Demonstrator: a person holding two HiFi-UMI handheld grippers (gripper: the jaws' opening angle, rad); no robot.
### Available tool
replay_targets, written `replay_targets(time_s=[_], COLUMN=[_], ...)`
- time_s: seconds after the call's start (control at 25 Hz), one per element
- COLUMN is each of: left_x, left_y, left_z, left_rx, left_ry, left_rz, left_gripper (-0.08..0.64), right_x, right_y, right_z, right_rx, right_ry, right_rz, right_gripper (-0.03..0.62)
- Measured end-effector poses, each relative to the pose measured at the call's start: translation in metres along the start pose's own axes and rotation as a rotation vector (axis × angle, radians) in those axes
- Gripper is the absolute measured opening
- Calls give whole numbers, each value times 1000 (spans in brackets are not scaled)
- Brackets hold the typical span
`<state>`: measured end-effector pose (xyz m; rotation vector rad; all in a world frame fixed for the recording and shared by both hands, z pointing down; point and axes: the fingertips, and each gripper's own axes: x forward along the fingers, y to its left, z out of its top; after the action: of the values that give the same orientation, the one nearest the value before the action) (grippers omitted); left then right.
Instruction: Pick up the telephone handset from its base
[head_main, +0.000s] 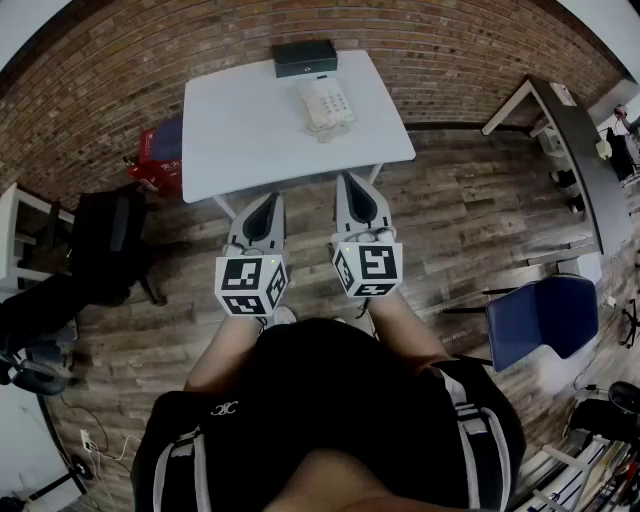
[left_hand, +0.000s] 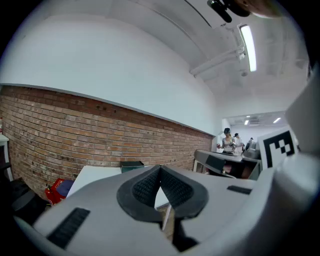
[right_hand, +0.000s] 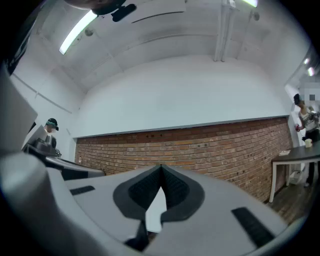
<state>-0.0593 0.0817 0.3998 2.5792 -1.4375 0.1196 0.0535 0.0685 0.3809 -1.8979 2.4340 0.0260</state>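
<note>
A white telephone (head_main: 326, 103) with its handset on the base sits near the far edge of the white table (head_main: 250, 130), right of centre. Both grippers hang short of the table's near edge, over the wood floor. My left gripper (head_main: 262, 205) is shut with nothing in it; in the left gripper view its pads (left_hand: 160, 170) meet at the tips. Beside it, my right gripper (head_main: 352, 183) is shut and empty too, its pads (right_hand: 161, 167) closed together in the right gripper view. The telephone is apart from both.
A dark box (head_main: 305, 57) stands at the table's far edge against the brick wall. A red bag (head_main: 155, 155) lies left of the table and a black bag (head_main: 105, 240) nearer. A blue chair (head_main: 545, 315) is at right, a long desk (head_main: 580, 170) beyond.
</note>
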Motion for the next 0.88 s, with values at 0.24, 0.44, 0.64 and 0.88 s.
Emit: replay_targets(time_s=[0.24,0.44,0.64,0.88], left_x=[-1,0,1,-1], left_y=[14,27,40,61], left_z=[2,3,6,-1], left_rx=[-5,-8,-8,-12], left_ry=[1,-2,-10,-7], left_rz=[-7,-25,-61,-103], left_gripper=[2,2,2,2], right_x=[10,17,25,33], right_y=[12,19,31,52], right_z=[-2,0,-1,-13], right_rx=[30,56,46,43], right_ry=[5,-6,-7,5], right_rz=[5,-5,-24,-61], right_gripper=[-2,-2,-2,-2])
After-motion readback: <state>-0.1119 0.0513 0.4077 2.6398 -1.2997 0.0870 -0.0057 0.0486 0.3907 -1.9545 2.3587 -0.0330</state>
